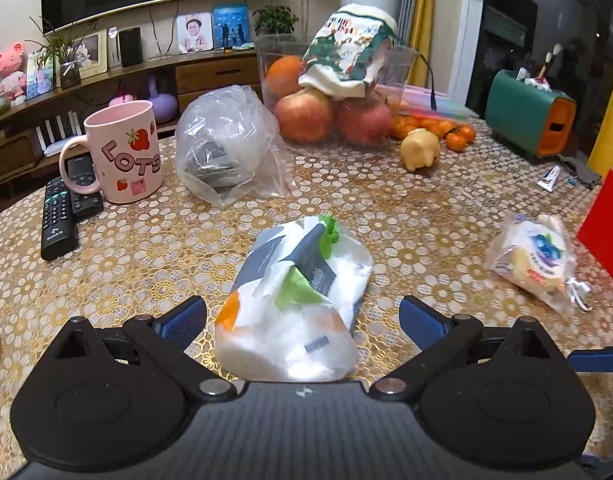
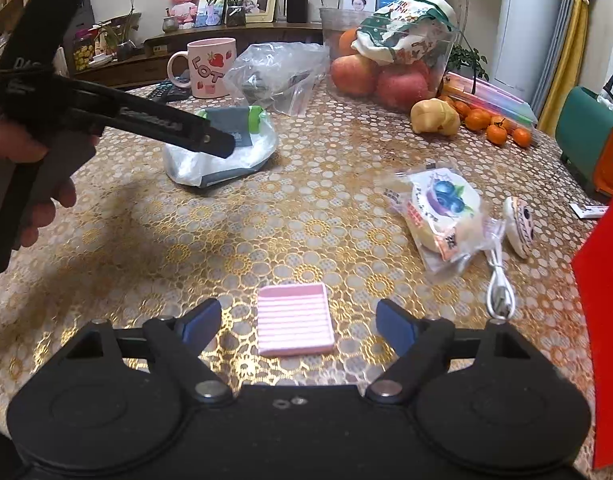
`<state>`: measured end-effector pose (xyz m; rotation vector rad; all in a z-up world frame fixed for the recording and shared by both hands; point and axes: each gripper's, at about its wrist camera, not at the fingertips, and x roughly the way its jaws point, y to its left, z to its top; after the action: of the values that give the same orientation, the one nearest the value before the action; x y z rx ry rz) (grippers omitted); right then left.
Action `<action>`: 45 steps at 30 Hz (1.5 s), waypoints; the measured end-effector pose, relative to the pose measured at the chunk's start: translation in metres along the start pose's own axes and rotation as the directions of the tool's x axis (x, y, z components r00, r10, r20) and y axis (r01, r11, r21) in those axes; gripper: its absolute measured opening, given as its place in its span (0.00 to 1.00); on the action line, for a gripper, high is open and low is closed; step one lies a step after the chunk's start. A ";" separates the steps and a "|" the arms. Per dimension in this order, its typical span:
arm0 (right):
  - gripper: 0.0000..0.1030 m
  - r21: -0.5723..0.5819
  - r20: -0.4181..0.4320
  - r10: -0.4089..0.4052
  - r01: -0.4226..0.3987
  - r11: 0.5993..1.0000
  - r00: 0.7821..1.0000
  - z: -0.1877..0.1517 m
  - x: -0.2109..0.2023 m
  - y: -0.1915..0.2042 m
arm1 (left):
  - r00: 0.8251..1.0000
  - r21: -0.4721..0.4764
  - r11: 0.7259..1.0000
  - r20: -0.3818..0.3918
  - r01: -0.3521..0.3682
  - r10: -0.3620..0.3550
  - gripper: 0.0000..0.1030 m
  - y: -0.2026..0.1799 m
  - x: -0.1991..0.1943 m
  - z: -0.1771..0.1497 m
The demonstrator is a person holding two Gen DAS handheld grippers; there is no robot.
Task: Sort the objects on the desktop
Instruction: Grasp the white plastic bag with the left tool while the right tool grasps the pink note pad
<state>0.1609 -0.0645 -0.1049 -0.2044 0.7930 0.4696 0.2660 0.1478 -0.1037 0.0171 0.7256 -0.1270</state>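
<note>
On the worktop [image 1: 386,208], a wrapped packet [image 1: 294,300] lies near the front, between the left tool's [image 1: 302,318] spread fingers. Behind it sits a plastic bag [image 1: 230,140], with a mug [image 1: 124,152] to its left and two remotes [image 1: 60,216] beside the mug. A fruit tub [image 1: 330,80] stands at the back. A snack pack [image 2: 442,216] lies to the right, a cable [image 2: 500,288] beside it. A notepad [image 2: 294,318] lies between the right tool's [image 2: 298,326] fingers, untouched.

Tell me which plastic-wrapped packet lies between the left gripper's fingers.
The white packet with grey and green contents; the clear bag sits by the mug, the blueberry-print snack off right.
</note>
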 end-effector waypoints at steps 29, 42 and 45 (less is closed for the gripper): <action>0.39 0.011 0.021 0.006 -0.006 1.000 1.000 0.002 0.011 -0.002 | 1.000 -0.007 1.000 -0.029 -0.011 0.011 0.66 -0.003 0.025 -0.008; 0.38 0.041 0.031 -0.005 0.004 0.999 0.999 0.000 -0.009 -0.015 | 0.999 -0.020 1.000 -0.053 -0.007 0.006 0.49 -0.018 0.002 -0.016; 0.38 0.052 0.032 -0.006 0.005 0.999 0.999 -0.004 -0.018 -0.021 | 0.998 -0.023 1.000 -0.066 0.001 -0.002 0.44 -0.025 -0.007 -0.020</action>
<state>0.1575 -0.0900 -0.0949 -0.1505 0.7720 0.4455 0.2447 0.1246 -0.1138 -0.0008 0.7926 -0.1201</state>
